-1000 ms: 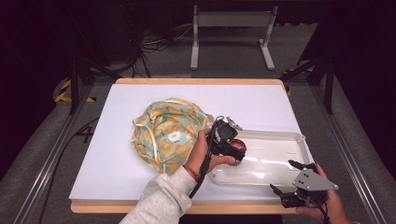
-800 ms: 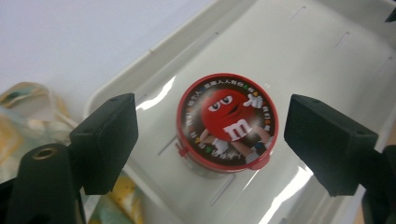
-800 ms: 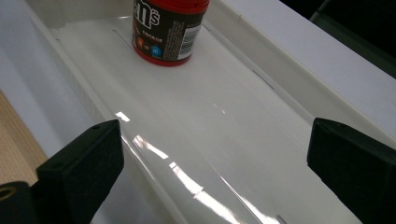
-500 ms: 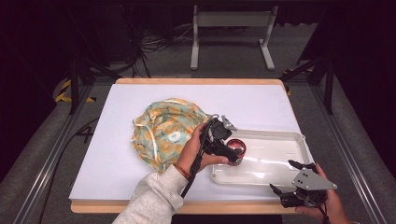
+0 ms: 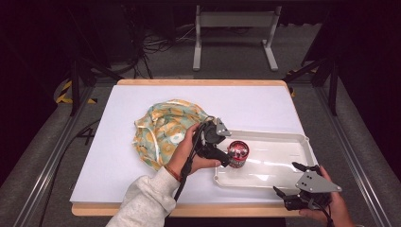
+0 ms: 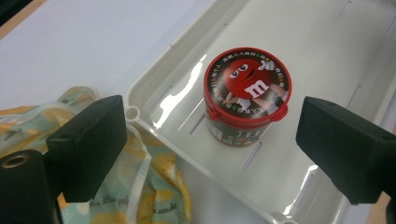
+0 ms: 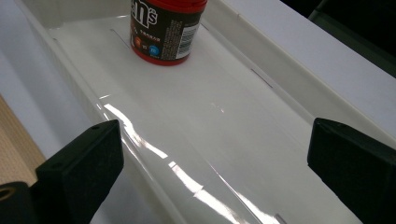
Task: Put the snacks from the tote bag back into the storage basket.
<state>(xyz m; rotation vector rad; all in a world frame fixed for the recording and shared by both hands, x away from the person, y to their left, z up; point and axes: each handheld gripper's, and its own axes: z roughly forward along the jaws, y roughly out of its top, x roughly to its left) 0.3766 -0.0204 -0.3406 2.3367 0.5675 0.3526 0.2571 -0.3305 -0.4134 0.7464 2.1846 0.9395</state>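
Observation:
A red-lidded candy tub [image 5: 238, 152] [image 6: 246, 95] [image 7: 168, 30] stands upright at the left end of the white tray [image 5: 283, 177] [image 6: 327, 46] [image 7: 210, 130]. My left gripper [image 5: 226, 152] [image 6: 215, 140] hovers just left of and above the tub. Its jaws have just been opening and now stand wide, with the tub beyond them and untouched. My right gripper [image 5: 287, 178] [image 7: 217, 161] rests open at the tray's near right edge, nothing between its jaws.
A crumpled teal-and-orange patterned cloth bag [image 5: 163, 132] [image 6: 116, 186] lies on the white table cover [image 5: 113, 161], touching the tray's left corner. The wooden table edge [image 5: 189, 210] runs along the front.
The left gripper has opened and let go of the tub, then drawn back to the left and slightly up. The tub stays standing in the tray. The right gripper has not moved.

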